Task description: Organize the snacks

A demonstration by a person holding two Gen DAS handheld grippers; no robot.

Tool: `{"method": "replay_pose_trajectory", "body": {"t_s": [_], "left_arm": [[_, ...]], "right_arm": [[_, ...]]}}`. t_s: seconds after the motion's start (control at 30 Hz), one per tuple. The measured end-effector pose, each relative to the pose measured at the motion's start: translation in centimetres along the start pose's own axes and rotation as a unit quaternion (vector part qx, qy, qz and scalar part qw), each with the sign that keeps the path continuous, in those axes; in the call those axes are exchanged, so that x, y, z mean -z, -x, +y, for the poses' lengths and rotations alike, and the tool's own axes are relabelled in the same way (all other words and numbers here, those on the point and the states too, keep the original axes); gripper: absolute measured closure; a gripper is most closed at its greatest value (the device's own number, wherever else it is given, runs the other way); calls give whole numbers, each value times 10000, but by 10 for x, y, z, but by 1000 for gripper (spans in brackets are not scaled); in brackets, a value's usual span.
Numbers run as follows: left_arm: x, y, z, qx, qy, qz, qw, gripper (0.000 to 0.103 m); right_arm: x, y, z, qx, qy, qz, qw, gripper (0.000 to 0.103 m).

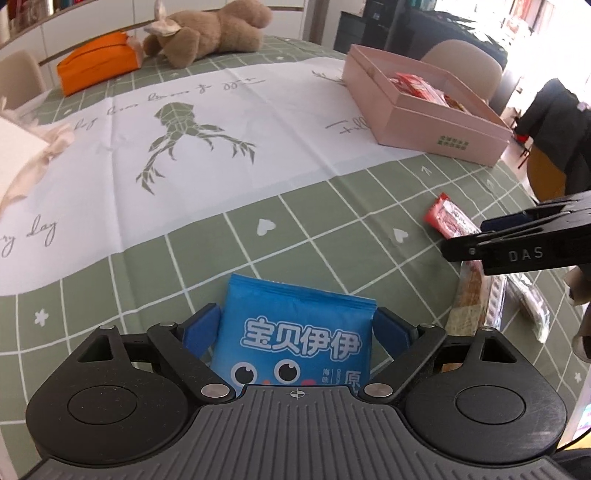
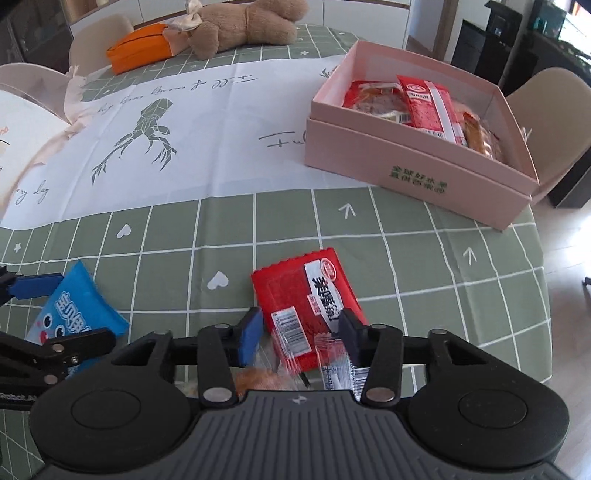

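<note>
Snack-sorting check-in: clamping the left gripper (image 1: 297, 325) on a blue packet (image 1: 295, 306) with cartoon eyes and white lettering, blue pads pressing in on both side edges, packet poking forward out of the jaws over the green checked tablecloth (image 1: 332, 229). Seeing the same packet from the right wrist view too, stuck between those left fingers down at the left edge. Hovering the right gripper (image 2: 301, 332) over a red packet (image 2: 303, 288) with a barcode and a white label, jaws standing partway apart with the near end of the packet sitting between them. Not managing to tell whether the pads are really pinching it or only framing it, honestly, since that bit is coming out blurry. Also spotting a couple of clear-wrapped snacks (image 1: 498, 306) lying on the cloth right under that gripper, just beside the red one. Looking further back and to the right: pink box (image 2: 417, 166) sitting open near the table edge, well apart from both packets, already holding a few red snack packs (image 2: 428, 99) leaning against each other. Noticing a brown teddy bear (image 1: 214, 33) flopping on its side at the far end, touching an orange pouch (image 1: 96, 62). Catching a beige chair (image 2: 546, 110) just behind the box as well.
</note>
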State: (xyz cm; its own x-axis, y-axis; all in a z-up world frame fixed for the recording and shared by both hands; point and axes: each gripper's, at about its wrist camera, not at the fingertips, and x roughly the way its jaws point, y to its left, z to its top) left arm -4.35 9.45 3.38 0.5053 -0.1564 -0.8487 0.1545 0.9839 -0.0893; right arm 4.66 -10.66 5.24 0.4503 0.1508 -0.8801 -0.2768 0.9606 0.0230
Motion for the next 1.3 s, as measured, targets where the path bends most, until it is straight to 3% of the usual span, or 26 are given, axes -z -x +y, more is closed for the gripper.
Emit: {"method": "replay_pose_trajectory", "body": {"t_s": [0.07,0.23,0.4,0.6,0.83,0.93,1.03,1.13,1.3], "left_arm": [[1,0,-1,-16,-37,-10,10000,10],[2,1,2,44,-46,-53,10000,10],[3,3,4,74,-23,-31,10000,10],[4,8,14,-24,168,92,9998,11],[6,8,11,-97,94,86,9999,10],[6,8,12,-94,89,89,9999,10],[6,8,13,-91,111,84,9999,10],[6,8,12,-112,96,79,9999,11],[7,8,12,-103,89,66,9999,11]], "right_arm": [[1,-6,4,101,48,-29,9999,32],[-4,-7,14,127,42,-14,9999,30],[-4,7,18,-576,17,154,9982,31],[-4,17,13,-81,206,-184,9996,31],[-5,-7,18,102,535,-118,9984,31],[-5,-16,7,25,195,-60,9998,25],[-5,-17,-2,62,-72,-28,10000,27],[-7,-17,-10,160,-256,-78,9995,42],[-6,-13,-11,-4,-318,29,9995,49]]}}
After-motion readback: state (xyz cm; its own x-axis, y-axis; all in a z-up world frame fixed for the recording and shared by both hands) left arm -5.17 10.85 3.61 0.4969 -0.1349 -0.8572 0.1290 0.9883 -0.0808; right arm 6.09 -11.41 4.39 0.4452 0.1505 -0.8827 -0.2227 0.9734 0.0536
